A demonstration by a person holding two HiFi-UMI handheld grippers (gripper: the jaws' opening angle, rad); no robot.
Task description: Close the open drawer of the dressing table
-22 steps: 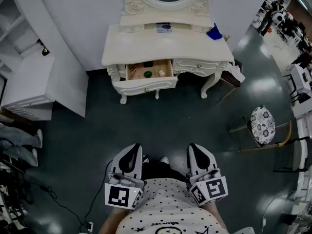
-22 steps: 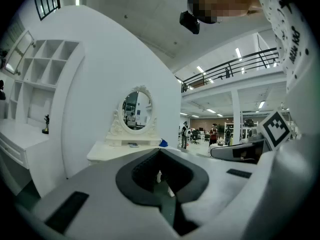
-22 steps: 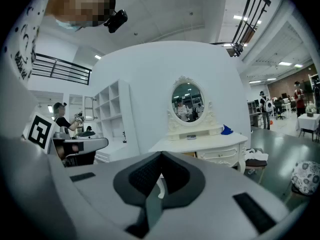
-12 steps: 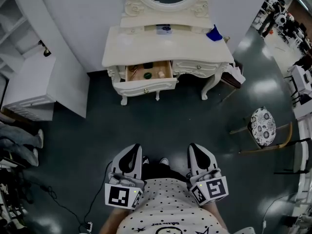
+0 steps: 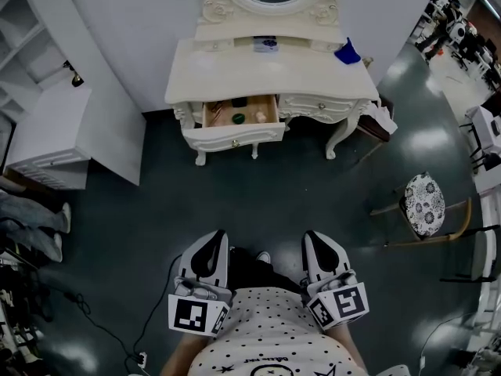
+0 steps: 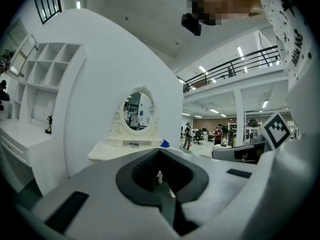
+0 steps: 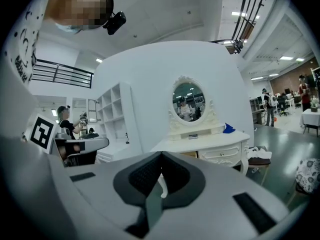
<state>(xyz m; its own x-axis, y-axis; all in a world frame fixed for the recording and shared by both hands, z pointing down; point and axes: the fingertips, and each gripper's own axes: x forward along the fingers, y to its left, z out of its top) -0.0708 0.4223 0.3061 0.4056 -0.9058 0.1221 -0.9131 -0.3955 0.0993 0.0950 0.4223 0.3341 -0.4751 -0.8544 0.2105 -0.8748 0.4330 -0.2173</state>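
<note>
Drawer (image 5: pixel 235 135): open, under left half of bench (image 5: pixel 270 73) | left claw (image 5: pixel 216 236): jaws together, empty | right claw (image 5: pixel 311 236): jaws together, empty | both claws well apart from drawer

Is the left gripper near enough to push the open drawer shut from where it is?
Probably not yet. The left gripper sits by the person's body, with a wide stretch of floor between it and the open drawer. Nothing blocks the way; walking closer should do.
</note>
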